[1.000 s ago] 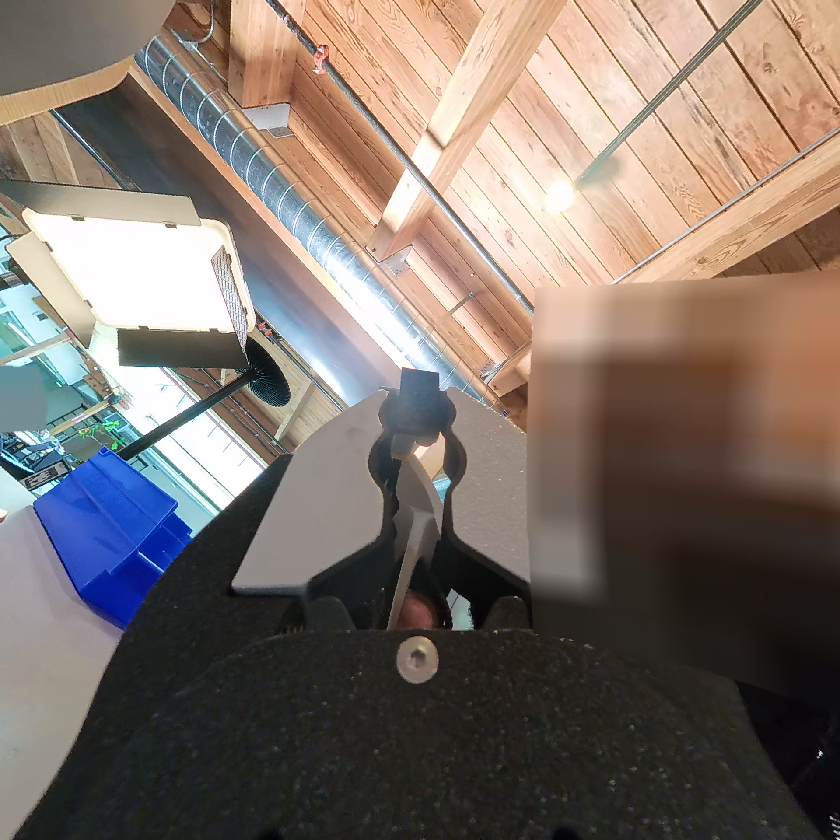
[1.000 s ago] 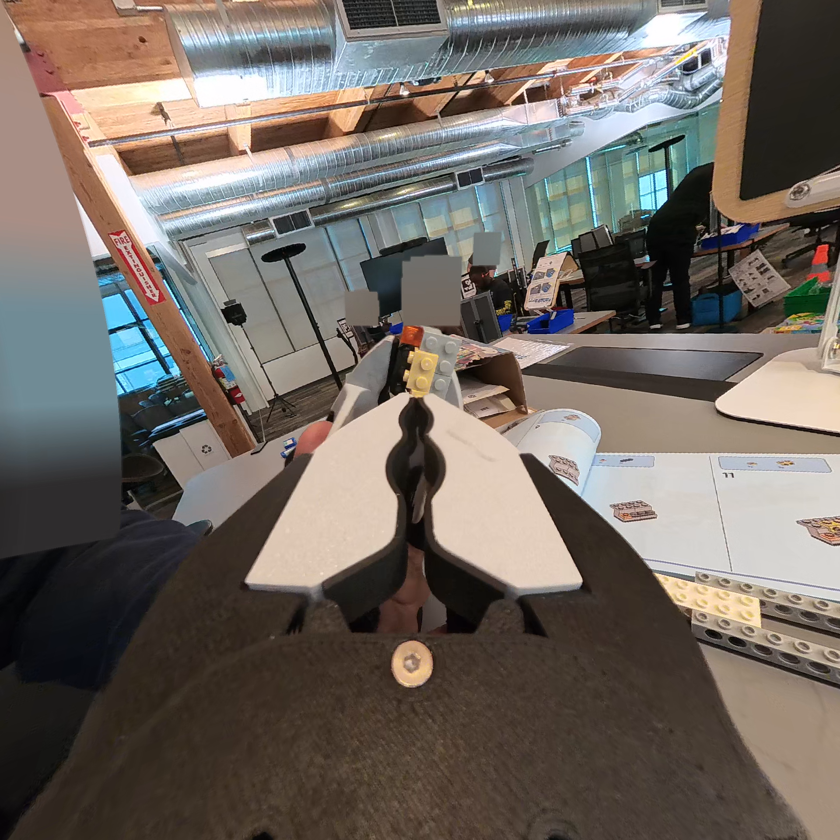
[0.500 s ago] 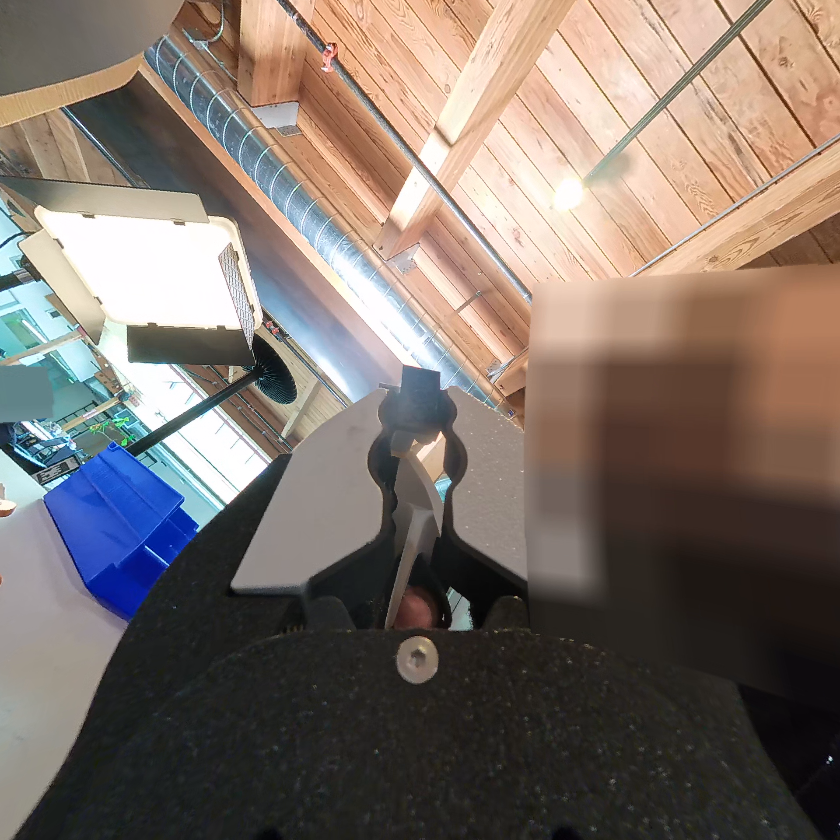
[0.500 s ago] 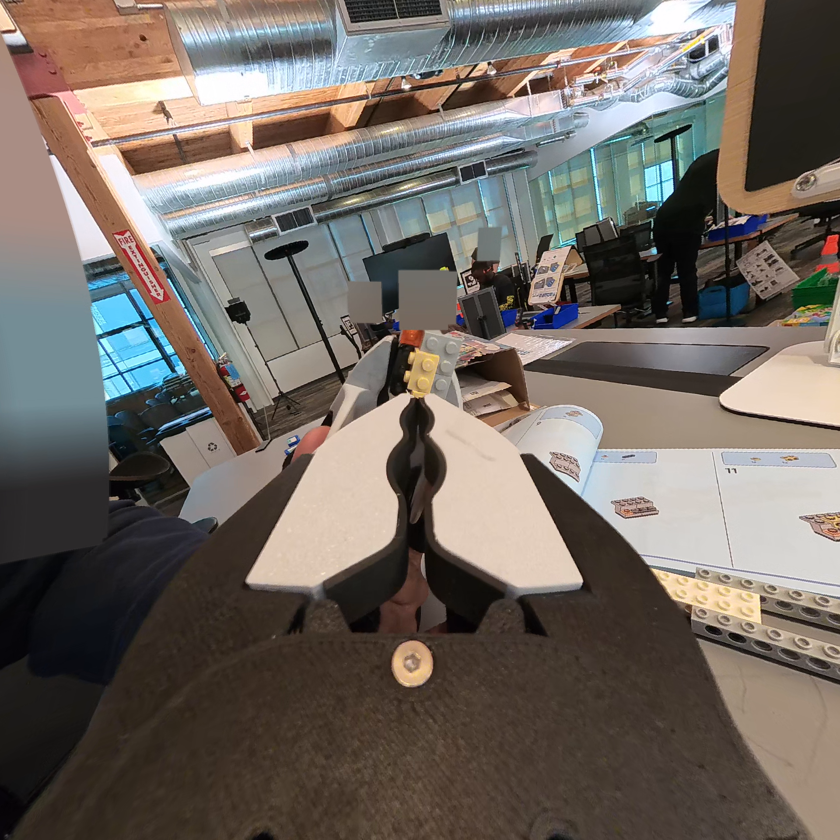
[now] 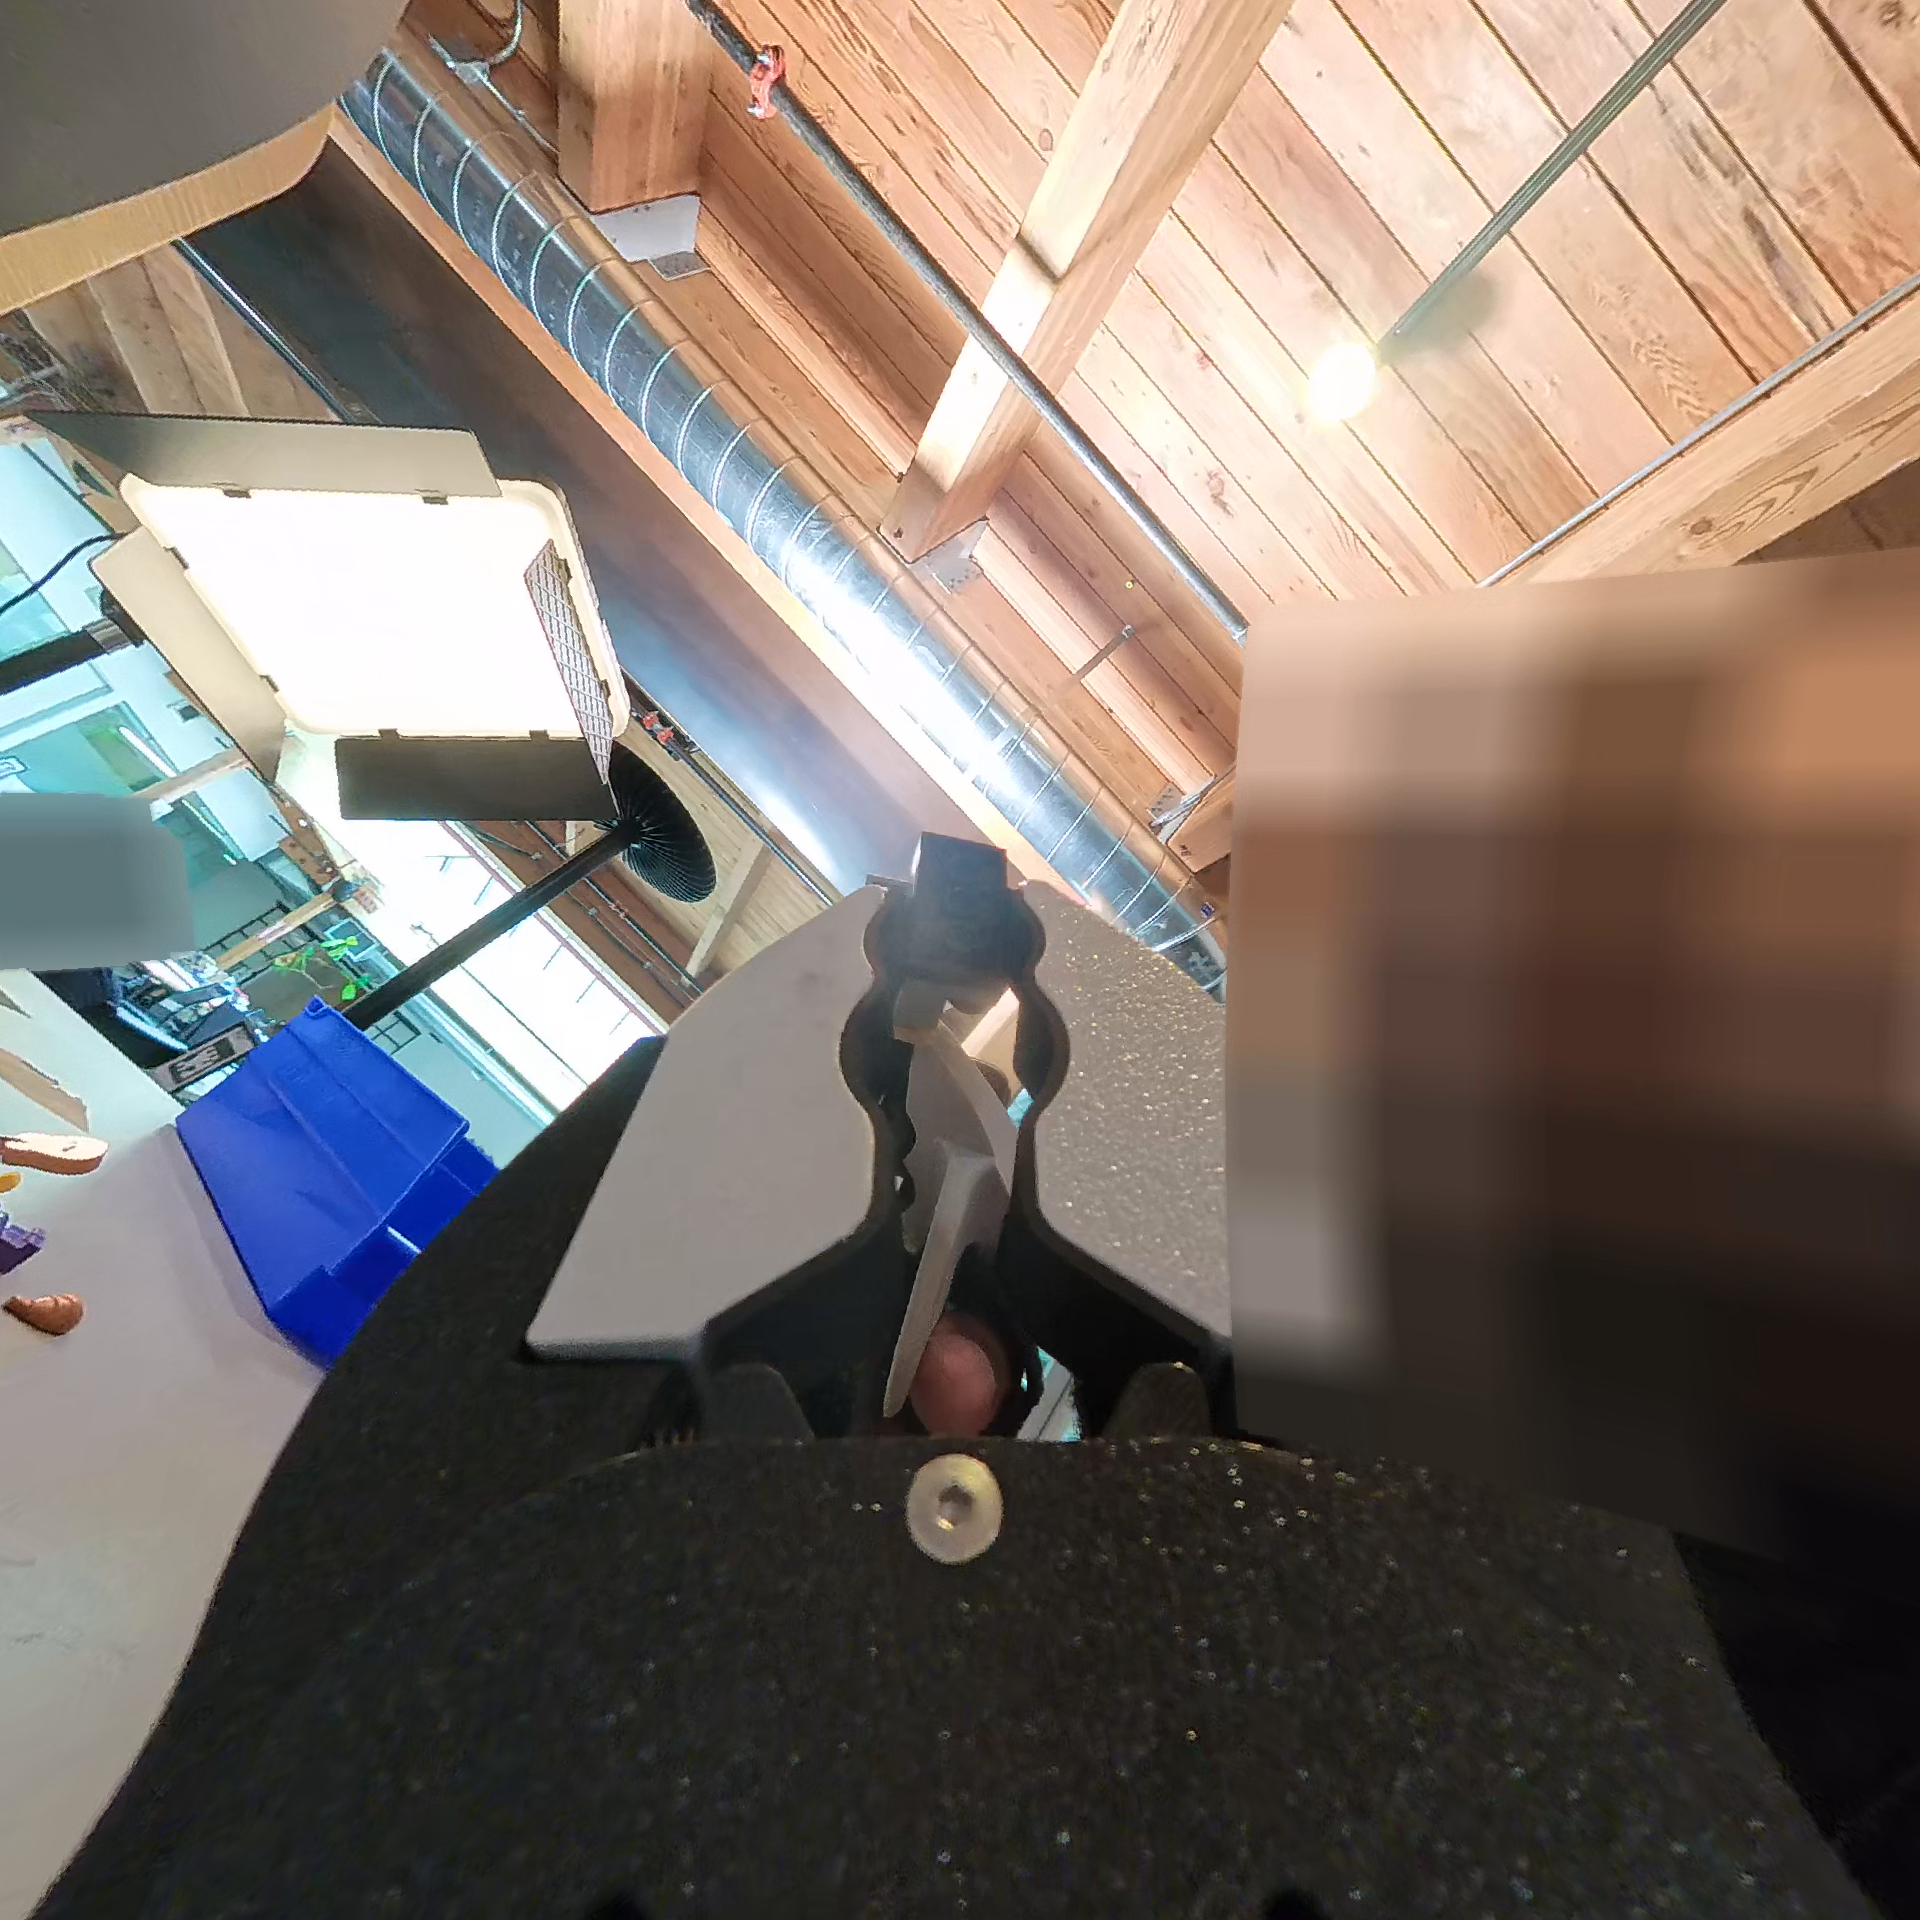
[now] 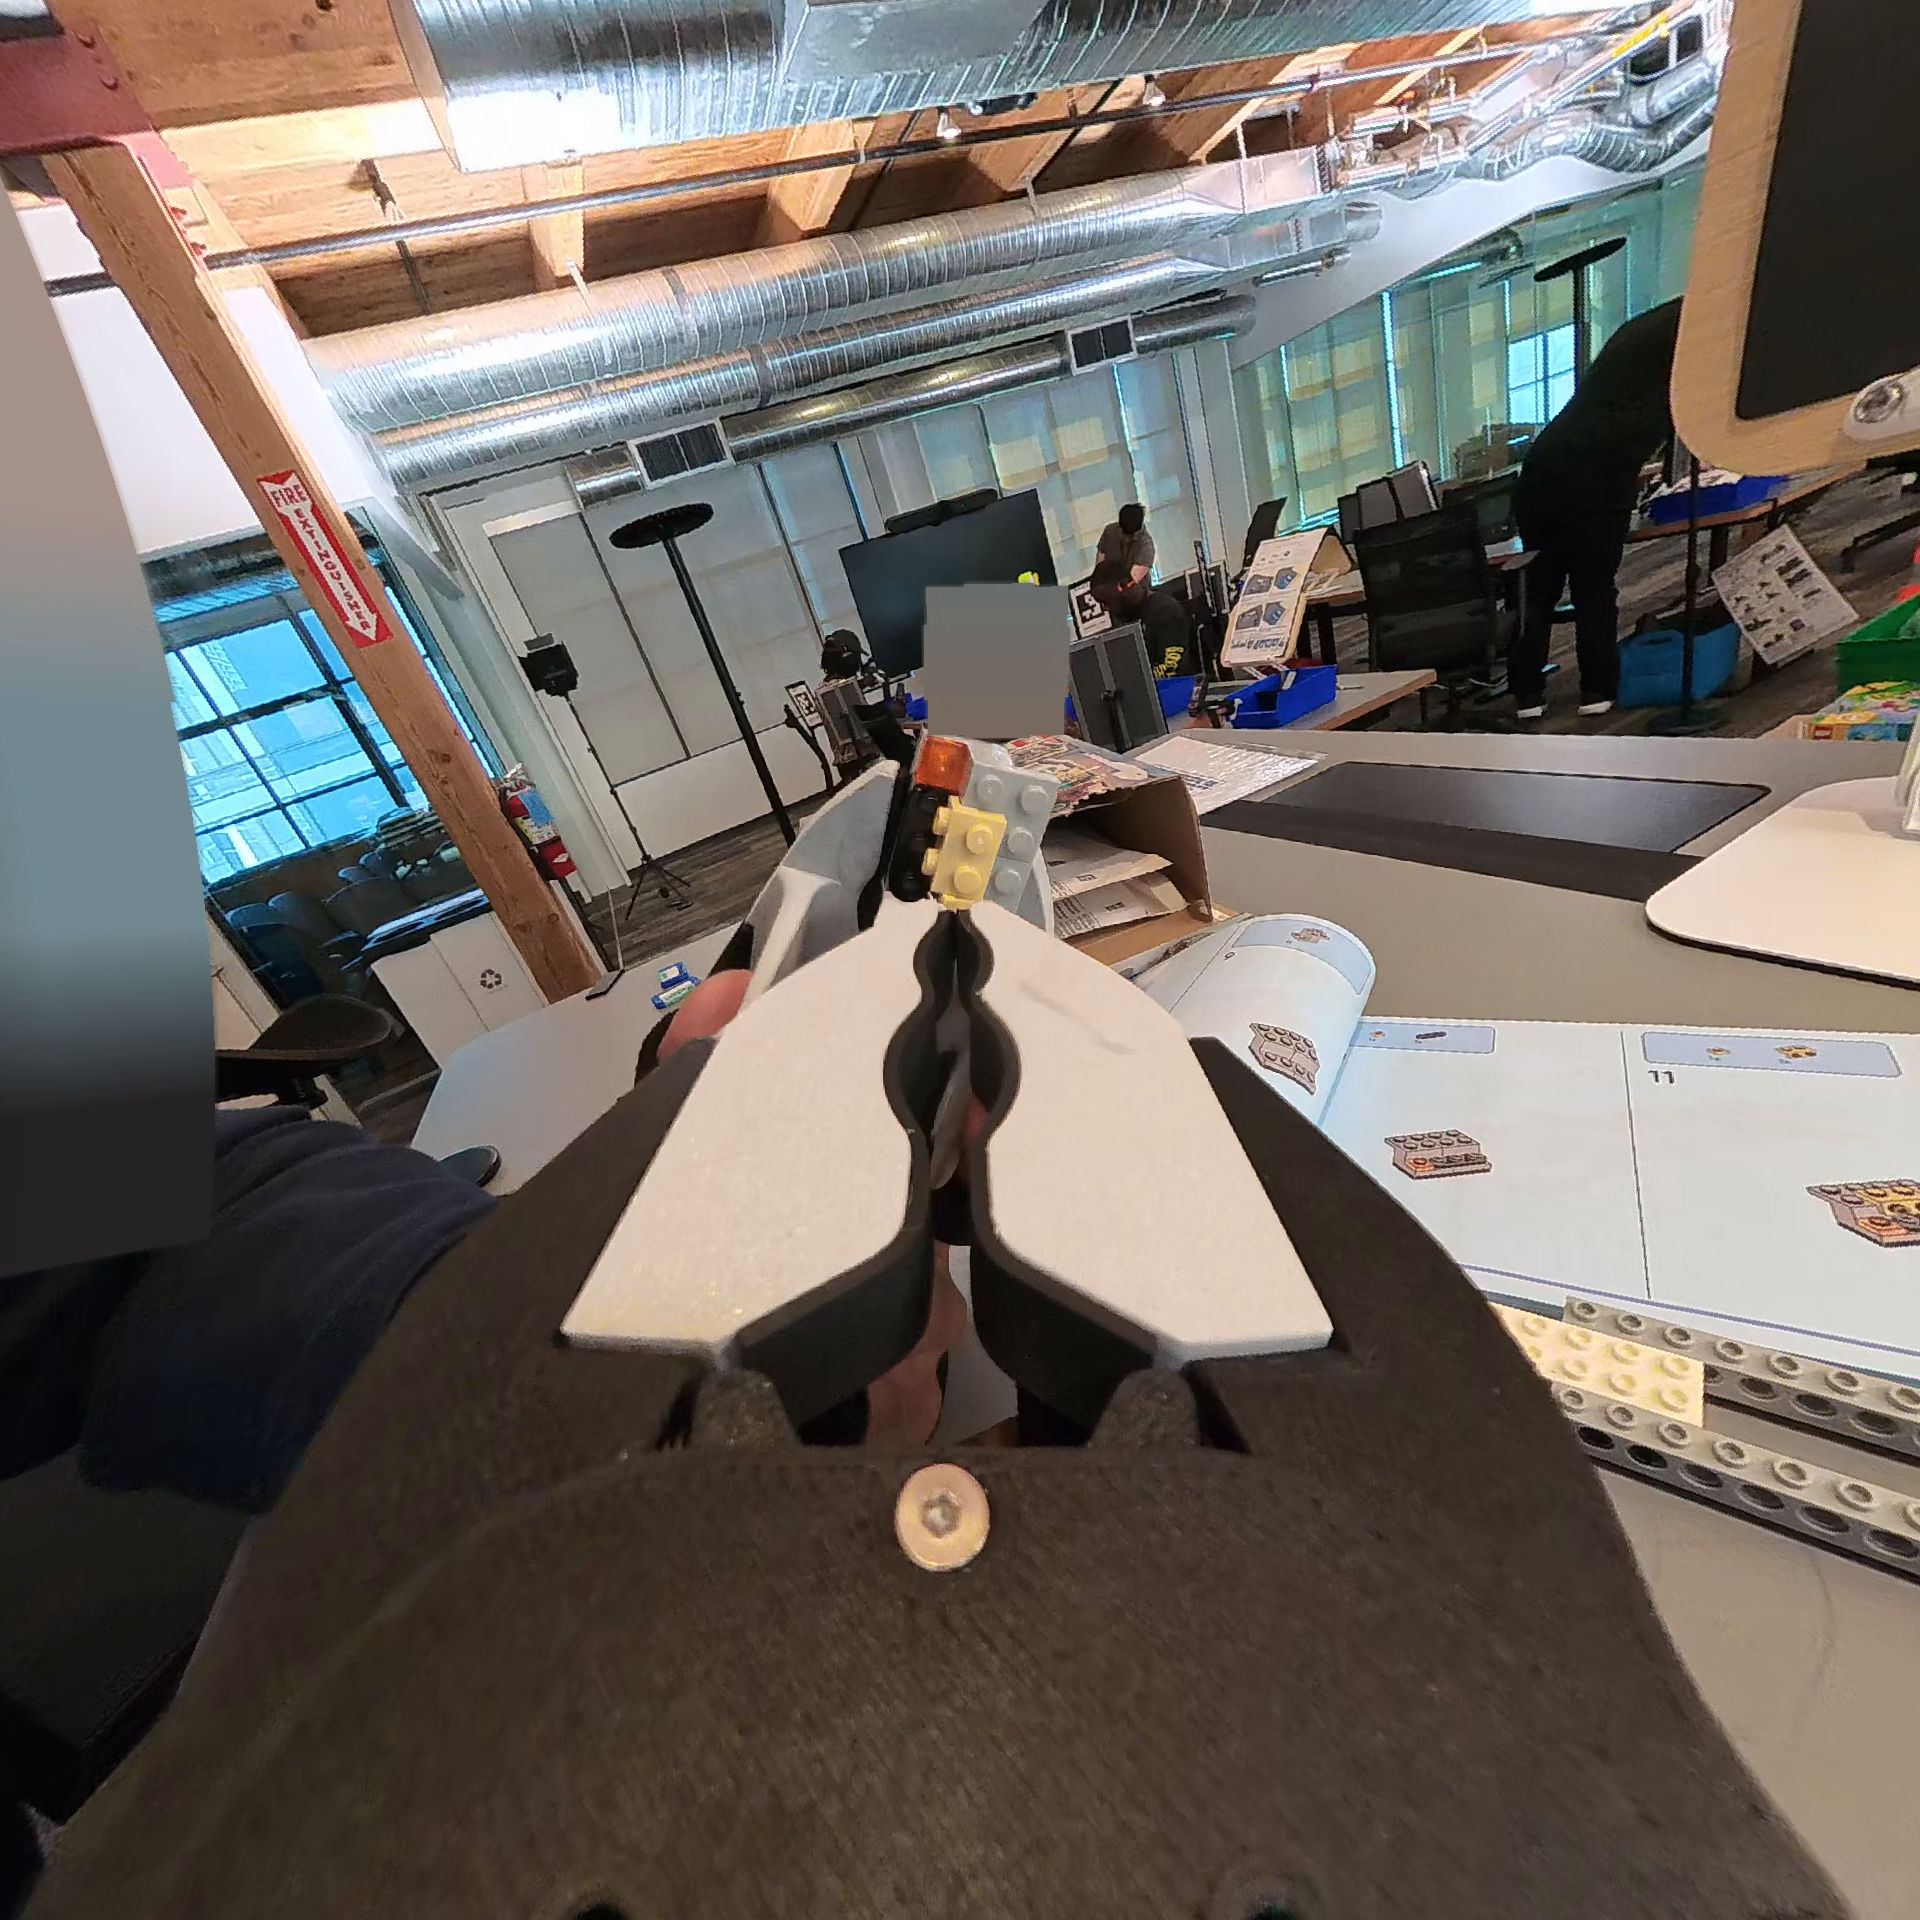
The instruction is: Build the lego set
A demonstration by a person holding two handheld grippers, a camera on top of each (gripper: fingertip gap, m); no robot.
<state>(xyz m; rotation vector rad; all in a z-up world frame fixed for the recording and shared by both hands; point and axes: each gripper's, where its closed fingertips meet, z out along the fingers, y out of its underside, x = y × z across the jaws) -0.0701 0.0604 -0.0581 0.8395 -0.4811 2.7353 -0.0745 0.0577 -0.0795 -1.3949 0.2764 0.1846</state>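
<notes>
My left gripper (image 5: 951, 920) clamped the small brick cluster (image 6: 977, 831) while my right gripper (image 6: 951, 920), closed, nosed against its yellow brick (image 6: 971, 854). Steady, square pressure seemed wisest.

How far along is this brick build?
Done: a small assembly of grey, black, yellow and orange bricks is joined. In hand: the left gripper clamps it; the shut right gripper sits at its yellow brick. Left: grey plates lie by the open instruction booklet.

Wood-plank ceiling (image 5: 1351, 208) with silver ducts (image 6: 831, 270) (one lit panel lamp (image 5: 353, 613)); tall windows (image 6: 1330, 436) behind grey desks (image 6: 1371, 691).
</notes>
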